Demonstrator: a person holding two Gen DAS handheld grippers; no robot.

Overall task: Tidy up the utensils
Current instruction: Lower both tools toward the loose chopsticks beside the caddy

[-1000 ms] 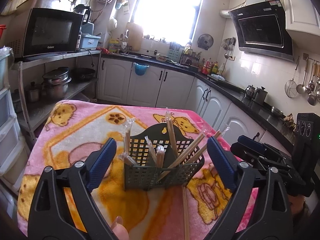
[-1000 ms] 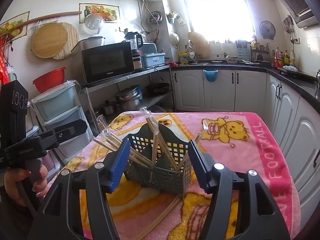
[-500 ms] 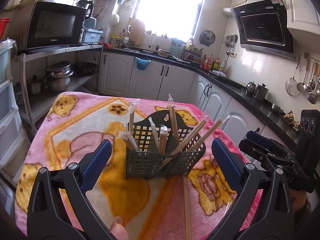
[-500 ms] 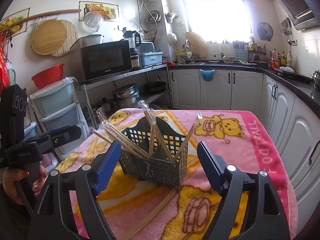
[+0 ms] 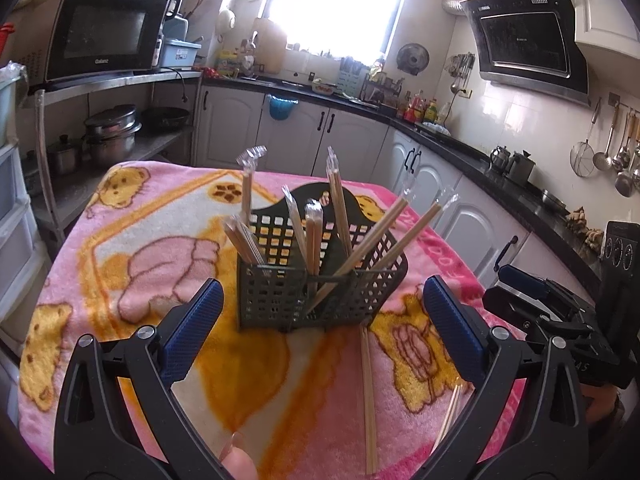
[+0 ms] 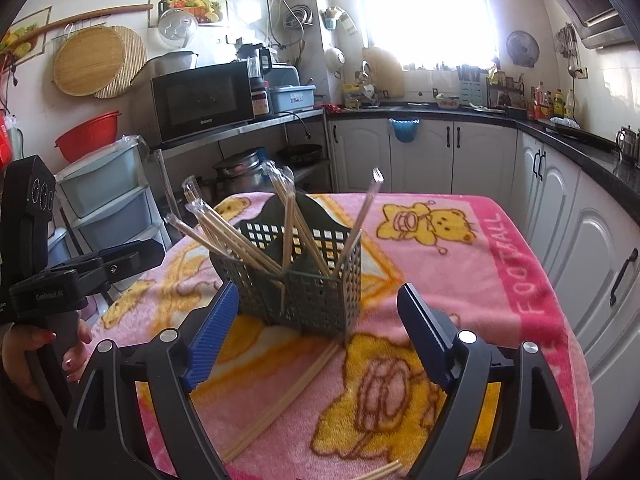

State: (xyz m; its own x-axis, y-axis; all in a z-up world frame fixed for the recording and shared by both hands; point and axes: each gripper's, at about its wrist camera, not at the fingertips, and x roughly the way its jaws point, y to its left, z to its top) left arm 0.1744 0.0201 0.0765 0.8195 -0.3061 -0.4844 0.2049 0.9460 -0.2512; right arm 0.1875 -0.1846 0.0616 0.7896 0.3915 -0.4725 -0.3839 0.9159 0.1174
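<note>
Both tools stand open and empty. The left tool [image 5: 320, 326] has its blue pads spread wide, and the right tool [image 6: 316, 338] has just been widening its jaws, with nothing between them but air.

Just ahead of each tool sits the dark mesh caddy [image 5: 316, 284], upright on the pink blanket [image 5: 132, 240] that covers the counter, already bristling with wrapped chopsticks [image 5: 340, 208] leaning at several angles. A loose pair of chopsticks [image 5: 368, 392] lies flat on the blanket, running from the caddy's foot back under the left tool; another pair [image 5: 450, 412] lies below its right pad.

The likely trouble: thin sticks on soft pile may roll or sink as the pads close, so a pinch could catch only one of the pair or snag the blanket. A tool dropping toward them could also knock the leaning chopsticks, or tip the light caddy.

The near ends of the loose pairs are cut off by the tool bodies and the frame edge. The caddy's inner dividers are hard to make out through the mesh.
</note>
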